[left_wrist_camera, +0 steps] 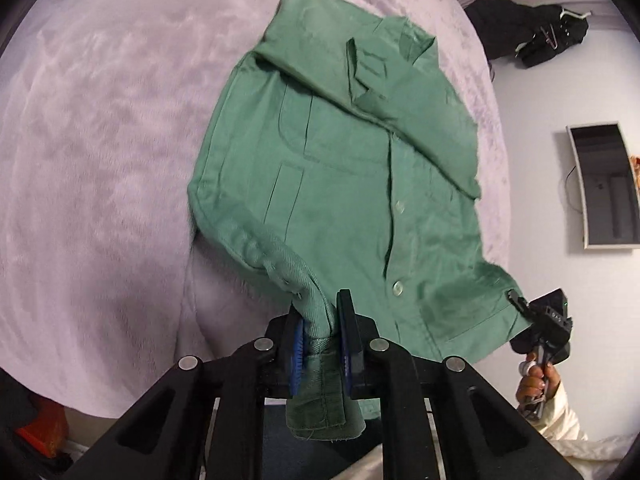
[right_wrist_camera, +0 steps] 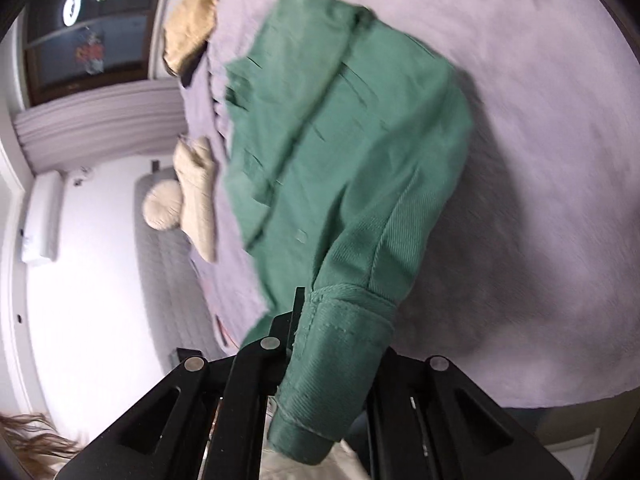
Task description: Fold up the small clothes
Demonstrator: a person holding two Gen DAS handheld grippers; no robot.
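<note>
1. The green shirt lies front-up on the lilac bed, sleeves folded across its chest, its near hem lifted off the cover.
2. The left hand-held gripper is pinched tight on one hem corner; the right hand-held gripper is closed on the other corner.
3. The twill looks soft, light and floppy, likely to sag between the grips; the stitched hem is the firmest hold.
4. Its long axis runs from the grippers away to the collar.

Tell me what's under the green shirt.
The green shirt lies on a lilac plush blanket, which shows all around it. Its near hem is lifted by both grippers. Anything between the shirt's flat part and the blanket is covered.
</note>
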